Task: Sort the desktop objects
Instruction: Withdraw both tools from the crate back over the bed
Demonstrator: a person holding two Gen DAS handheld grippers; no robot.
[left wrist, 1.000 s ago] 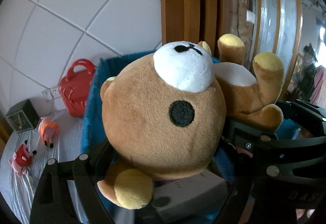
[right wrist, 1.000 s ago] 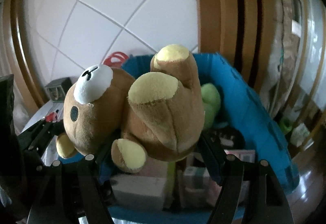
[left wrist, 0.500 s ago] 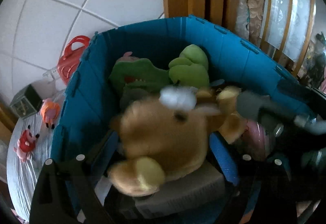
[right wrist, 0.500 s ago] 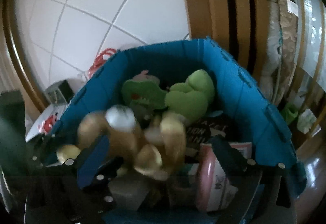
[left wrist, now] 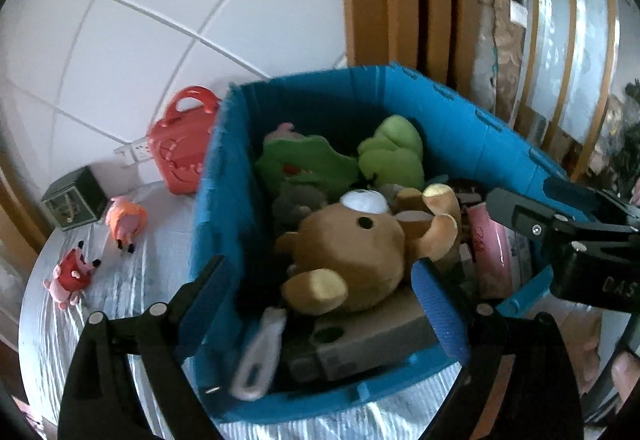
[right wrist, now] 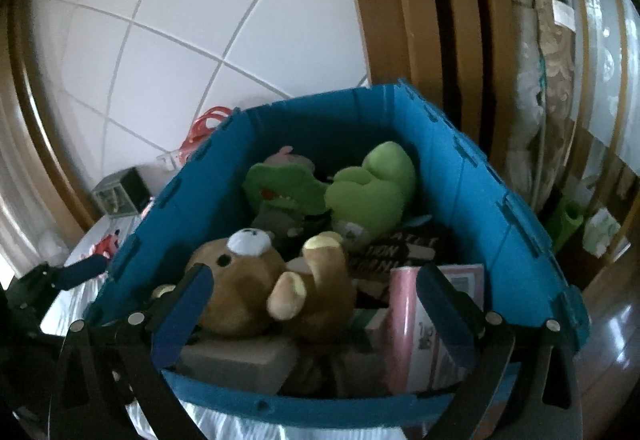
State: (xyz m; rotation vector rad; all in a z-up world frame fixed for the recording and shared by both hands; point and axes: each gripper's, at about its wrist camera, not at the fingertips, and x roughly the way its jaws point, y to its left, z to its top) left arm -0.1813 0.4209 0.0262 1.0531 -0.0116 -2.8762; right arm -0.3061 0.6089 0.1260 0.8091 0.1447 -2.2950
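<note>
A brown plush bear (left wrist: 352, 256) (right wrist: 256, 292) with a white muzzle lies on its back inside the blue bin (left wrist: 452, 128) (right wrist: 460, 168), on top of grey boxes. My left gripper (left wrist: 320, 304) is open above the bin's near edge, with nothing between its blue pads. My right gripper (right wrist: 312, 308) is also wide open above the bin, and the bear lies below it, free of both pads. The right gripper's black body (left wrist: 560, 228) shows at the right of the left wrist view.
Green plush toys (right wrist: 360, 188), a pink book (right wrist: 416, 320) and a grey-handled tool (left wrist: 260, 352) also fill the bin. On the table left of the bin stand a red toy case (left wrist: 180, 148), two small pig figures (left wrist: 124, 220) (left wrist: 72, 272) and a dark box (left wrist: 72, 200).
Both grippers held the bear up a second ago. They opened, the bear fell into the bin, and both grippers have drawn back a little.
</note>
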